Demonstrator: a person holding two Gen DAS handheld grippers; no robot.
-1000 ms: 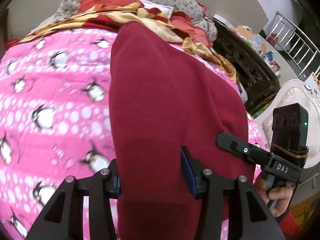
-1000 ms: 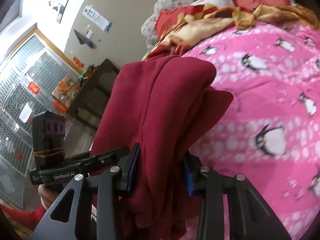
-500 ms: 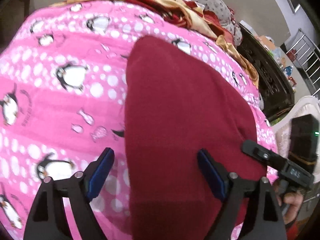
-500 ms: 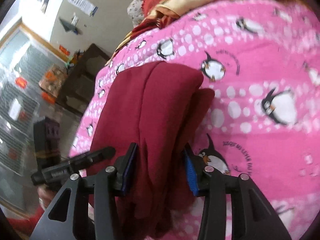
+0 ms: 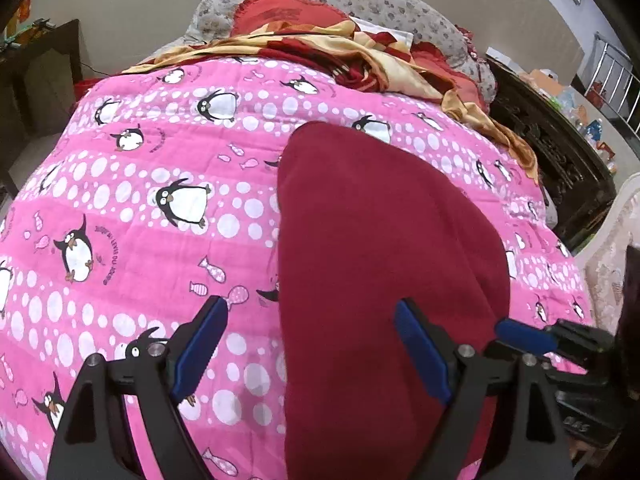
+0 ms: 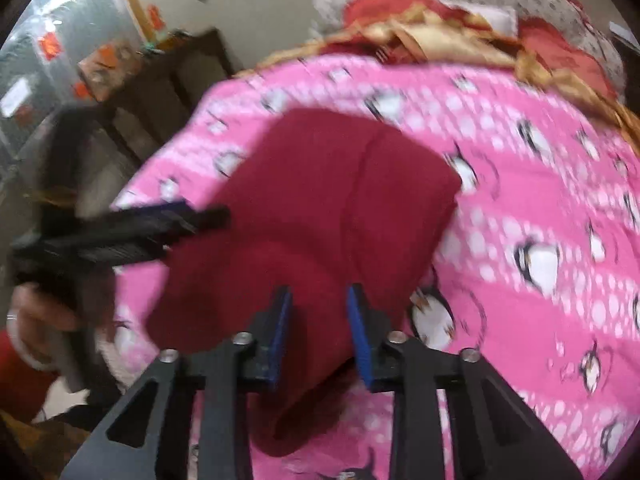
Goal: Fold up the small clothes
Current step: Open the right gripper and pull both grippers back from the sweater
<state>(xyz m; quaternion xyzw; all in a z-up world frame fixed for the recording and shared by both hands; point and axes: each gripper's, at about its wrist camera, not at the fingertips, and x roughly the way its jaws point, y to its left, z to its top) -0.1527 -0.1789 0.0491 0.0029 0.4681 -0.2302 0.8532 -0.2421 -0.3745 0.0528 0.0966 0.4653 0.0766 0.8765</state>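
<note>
A dark red garment (image 5: pixel 380 240) lies folded lengthwise on the pink penguin blanket (image 5: pixel 160 160). My left gripper (image 5: pixel 312 344) hovers open over its near end. One pad is above the blanket, the other above the cloth, and neither presses. In the blurred right wrist view the garment (image 6: pixel 320 184) runs back toward my right gripper (image 6: pixel 320 332). Its jaws are closing with a raised fold of the cloth filling the gap and touching both pads. One of the right gripper's fingers (image 5: pixel 524 338) shows at the garment's right edge. The left gripper (image 6: pixel 160 220) reaches in over the cloth's left side.
A gold and red blanket (image 5: pixel 360 48) and flowered pillows pile at the bed's head. A dark carved cabinet (image 5: pixel 552 152) stands right of the bed, dark furniture (image 5: pixel 36 80) left, a white chair (image 5: pixel 616 232) near right. A person's hand (image 6: pixel 36 308) holds the left gripper.
The left jaws spread wide and let go of the garment, which came down flat on the blanket. The right gripper rolled and its jaws narrowed on the fold.
</note>
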